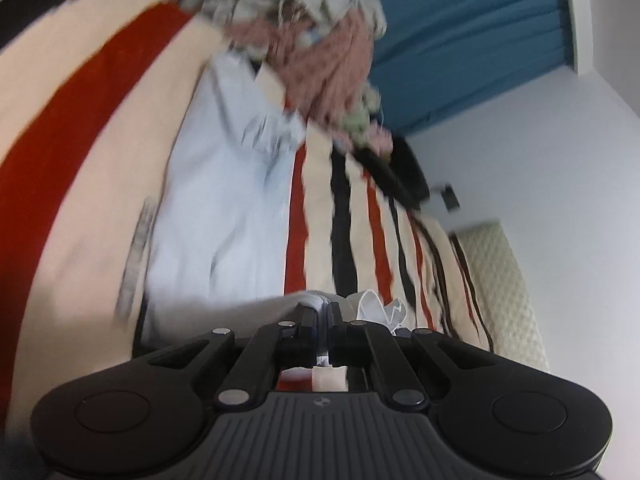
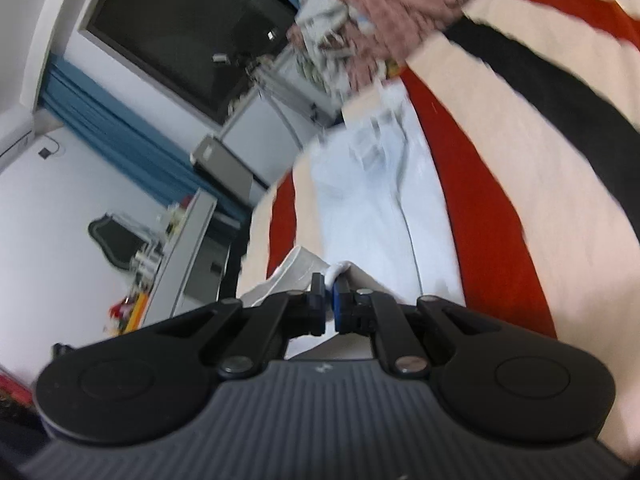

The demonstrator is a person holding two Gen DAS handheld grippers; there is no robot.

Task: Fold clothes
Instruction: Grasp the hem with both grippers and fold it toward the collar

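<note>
A pale blue garment [image 1: 216, 208] lies stretched on a bed with a cream, red and black striped cover [image 1: 80, 128]. My left gripper [image 1: 320, 312] is shut on the garment's near edge, with white cloth bunched between its fingers. My right gripper [image 2: 330, 286] is shut on another part of the same garment [image 2: 372, 208], pinching a white fold. Both views are tilted and blurred.
A heap of pink and grey-patterned clothes [image 1: 320, 32] lies at the far end of the garment and shows in the right wrist view too [image 2: 360, 12]. Blue curtains [image 1: 460, 40], a white wall, a dark window [image 2: 188, 28] and a cluttered shelf [image 2: 160, 248] surround the bed.
</note>
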